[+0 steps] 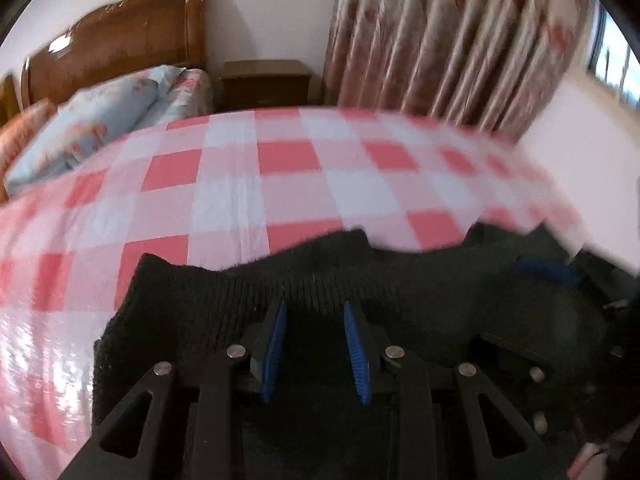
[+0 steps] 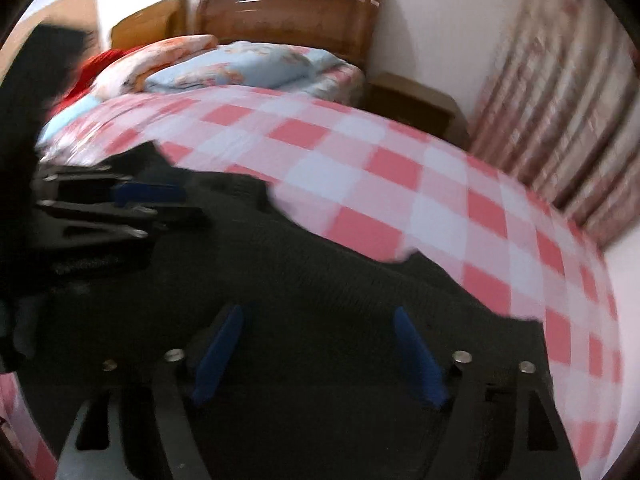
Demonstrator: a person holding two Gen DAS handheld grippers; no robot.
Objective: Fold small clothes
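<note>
A dark knitted garment point(image 1: 208, 304) is spread on the near part of a pink-and-white checked bed cover point(image 1: 248, 184). The left gripper point(image 1: 316, 312) and the right gripper point(image 2: 320, 320) are held over the garment, side by side. Behind the cover, a light blue floral pillow point(image 2: 248, 66) is laid against a brown wooden headboard point(image 2: 288, 8). A brown wooden nightstand point(image 1: 266, 84) is placed between the bed and a pink floral curtain point(image 1: 440, 40).

Ahead of the jaws spreads a bed point(image 1: 280, 184) under a pink-and-white checked cover. Beyond it stands a glossy wooden headboard point(image 1: 120, 40), with a pale blue pillow point(image 1: 88, 132) and an orange floral one point(image 2: 160, 56) below. A wooden nightstand point(image 1: 266, 82) sits against the white wall point(image 1: 272, 12); pink floral curtains point(image 1: 460, 40) hang right, beside a bright window point(image 1: 618, 68).
</note>
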